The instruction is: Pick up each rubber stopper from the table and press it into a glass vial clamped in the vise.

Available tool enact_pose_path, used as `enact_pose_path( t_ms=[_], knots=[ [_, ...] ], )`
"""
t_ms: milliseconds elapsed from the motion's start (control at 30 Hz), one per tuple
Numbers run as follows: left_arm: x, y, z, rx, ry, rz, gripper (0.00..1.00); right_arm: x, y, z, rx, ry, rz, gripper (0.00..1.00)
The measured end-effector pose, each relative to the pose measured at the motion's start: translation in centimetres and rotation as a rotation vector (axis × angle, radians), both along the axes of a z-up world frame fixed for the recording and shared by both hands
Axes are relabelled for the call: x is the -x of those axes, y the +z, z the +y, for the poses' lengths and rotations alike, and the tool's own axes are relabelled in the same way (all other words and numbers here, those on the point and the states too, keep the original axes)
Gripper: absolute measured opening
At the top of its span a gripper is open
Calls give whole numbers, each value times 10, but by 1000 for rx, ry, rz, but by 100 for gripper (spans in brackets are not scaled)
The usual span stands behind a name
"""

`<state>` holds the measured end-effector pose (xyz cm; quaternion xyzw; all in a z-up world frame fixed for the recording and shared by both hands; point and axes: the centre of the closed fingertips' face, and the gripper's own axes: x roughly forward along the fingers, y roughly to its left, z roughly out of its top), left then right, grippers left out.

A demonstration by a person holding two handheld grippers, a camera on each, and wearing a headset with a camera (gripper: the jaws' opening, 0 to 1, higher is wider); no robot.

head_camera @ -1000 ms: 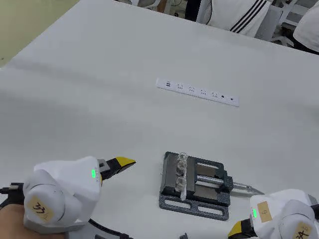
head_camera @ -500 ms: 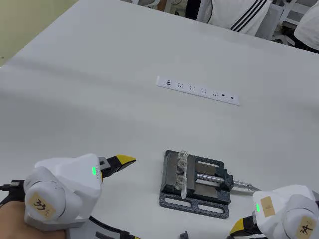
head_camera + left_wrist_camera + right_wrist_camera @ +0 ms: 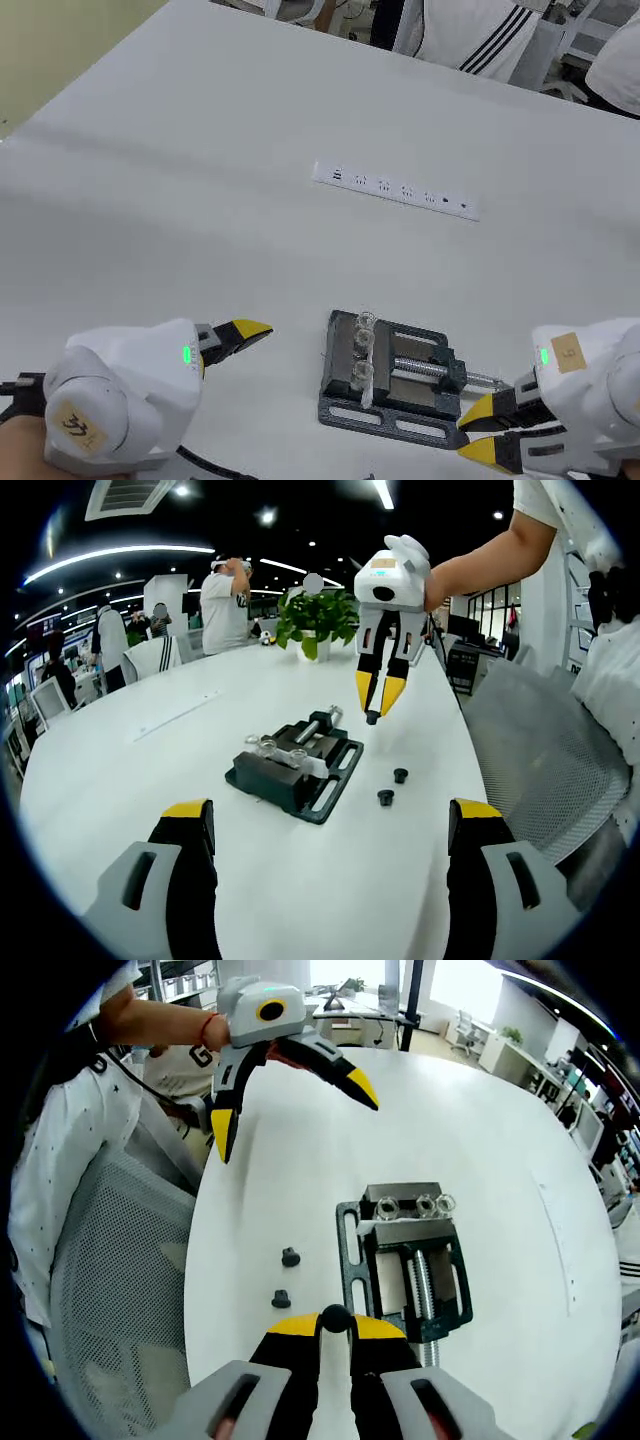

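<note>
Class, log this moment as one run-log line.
right gripper: shut on stopper, raised near vise | left gripper: open, empty | vials: three, unstoppered | loose stoppers on table: two

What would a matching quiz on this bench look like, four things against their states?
Things: 1 left gripper; 2 right gripper; 3 vials; 4 loose stoppers.
States: a clamped in the vise; b shut on a stopper; c lying on the table; d open.
Pairs: 1-d, 2-b, 3-a, 4-c.
</note>
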<state>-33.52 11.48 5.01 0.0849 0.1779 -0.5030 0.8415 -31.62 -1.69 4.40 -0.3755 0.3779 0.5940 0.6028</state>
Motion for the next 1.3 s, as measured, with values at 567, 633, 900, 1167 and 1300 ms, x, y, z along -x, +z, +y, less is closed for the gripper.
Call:
enact_pose_path(
  t_ms=[567,633,900,1167,1300],
  knots=[
    [-5,7,-2,18,5,-13,97,-59,36,55,-82,-28,-35,6],
    [-5,7,-2,20,8,-14,97,-65,36,59,-81,-26,-38,6],
    [-10,8,-2,33,17,-19,97,-86,31,73,-84,-30,-30,6],
    [-13,11,-3,48,24,-23,96,-94,15,83,-75,-42,-5,6],
    [-14,10,-3,53,29,-21,96,-97,8,86,-67,-40,2,6]
  ],
)
